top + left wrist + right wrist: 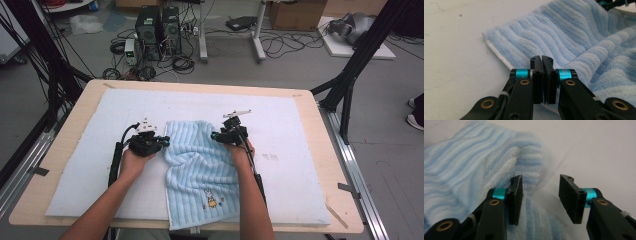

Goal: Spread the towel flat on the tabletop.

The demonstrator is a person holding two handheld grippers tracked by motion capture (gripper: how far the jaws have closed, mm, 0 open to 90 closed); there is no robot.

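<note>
A light blue ribbed towel (pixel 200 167) with a small embroidered rabbit near its front hem lies rumpled on the white mat (pixel 300 130). My left gripper (pixel 164 143) sits at the towel's left edge, pointing right. In the left gripper view its jaws (pixel 542 58) are shut, with the towel (pixel 579 32) just beyond and its white edge running under them; no cloth shows between the pads. My right gripper (pixel 217 135) rests at the towel's upper right part. In the right gripper view it (pixel 541 180) stands open over a raised fold of towel (pixel 461 170), the pads apart.
The mat covers most of a wooden table (pixel 330 150). Behind the table, computer towers (pixel 159 31) and cables lie on the floor. Black frame posts (pixel 350 75) stand at the table's right and left. Bare mat lies on either side of the towel.
</note>
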